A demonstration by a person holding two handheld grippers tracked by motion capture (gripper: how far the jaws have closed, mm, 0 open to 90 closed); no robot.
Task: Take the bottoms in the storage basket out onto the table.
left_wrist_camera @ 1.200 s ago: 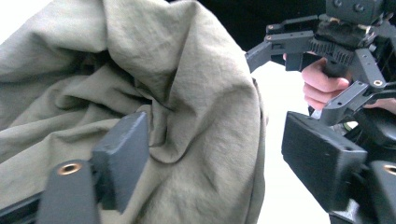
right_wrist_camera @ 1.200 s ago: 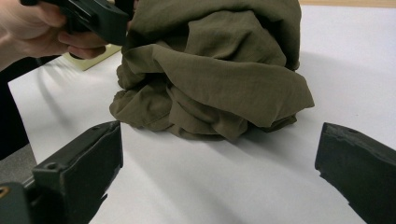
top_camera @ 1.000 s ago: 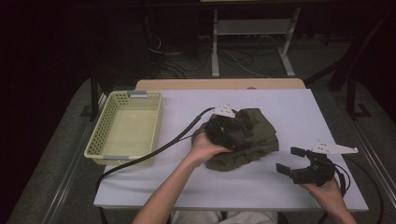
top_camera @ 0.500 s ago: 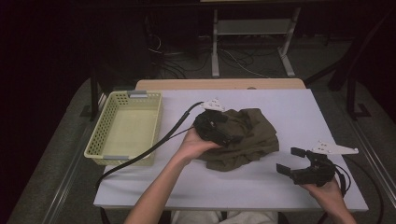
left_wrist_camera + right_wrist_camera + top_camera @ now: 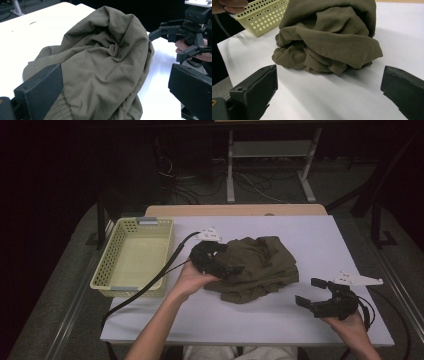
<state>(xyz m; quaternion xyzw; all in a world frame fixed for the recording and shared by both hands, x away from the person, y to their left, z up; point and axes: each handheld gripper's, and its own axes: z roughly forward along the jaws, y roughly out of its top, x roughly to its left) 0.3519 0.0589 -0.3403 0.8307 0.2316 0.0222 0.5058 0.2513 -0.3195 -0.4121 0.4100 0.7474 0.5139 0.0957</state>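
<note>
Now the left gripper (image 5: 222, 265) has just opened its jaws beside the cloth (image 5: 260, 267)

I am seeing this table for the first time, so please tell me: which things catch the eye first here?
First comes the crumpled olive cloth in the middle of the white table. The left gripper is at its left edge with jaws open, and the right gripper, also open, waits apart near the table's right front corner. A pale yellow basket, empty, stands at the left.
</note>
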